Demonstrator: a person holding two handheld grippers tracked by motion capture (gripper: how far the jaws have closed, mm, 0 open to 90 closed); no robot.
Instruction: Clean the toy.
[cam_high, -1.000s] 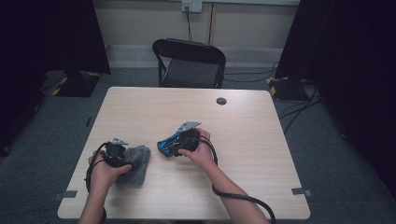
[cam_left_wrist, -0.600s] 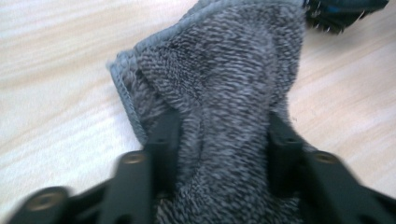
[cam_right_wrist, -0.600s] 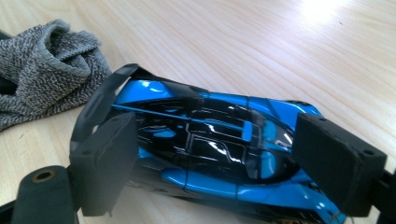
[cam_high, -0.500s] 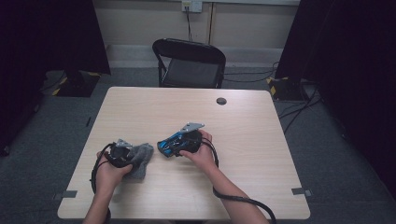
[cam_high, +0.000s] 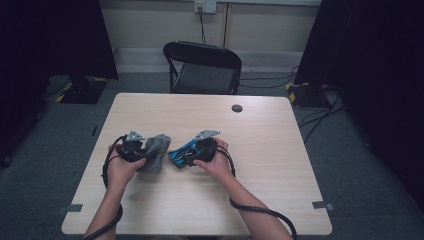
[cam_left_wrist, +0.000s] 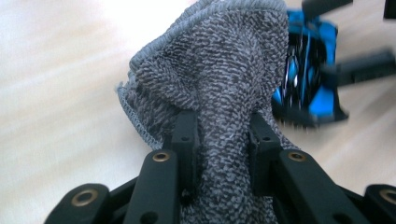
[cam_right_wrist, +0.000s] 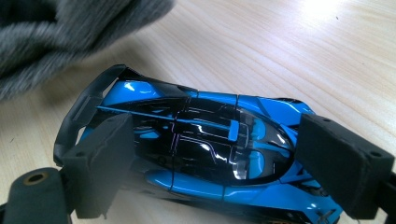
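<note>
A grey knitted cloth (cam_high: 157, 150) hangs bunched from my left gripper (cam_high: 145, 150), just left of a blue and black toy car (cam_high: 180, 154). In the left gripper view the cloth (cam_left_wrist: 224, 88) is pinched between the two pads of my left gripper (cam_left_wrist: 223, 135), whose jaws have just been closing on it. The car (cam_left_wrist: 308, 79) shows blurred behind the cloth. My right gripper (cam_right_wrist: 222, 163) has one pad at each end of the car (cam_right_wrist: 201, 144), which lies on the wooden table (cam_right_wrist: 289, 51). A fold of the cloth (cam_right_wrist: 60, 32) hangs at that view's upper left.
The light wooden table (cam_high: 270, 170) has a small black round disc (cam_high: 237, 108) near its far edge. A black folding chair (cam_high: 205, 70) stands behind the table. Cables trail from both grippers toward the near edge.
My left gripper has shut on the cloth, lifted it off the table in a bunch and carried it right toward the car. The right gripper and the car have stayed put.
</note>
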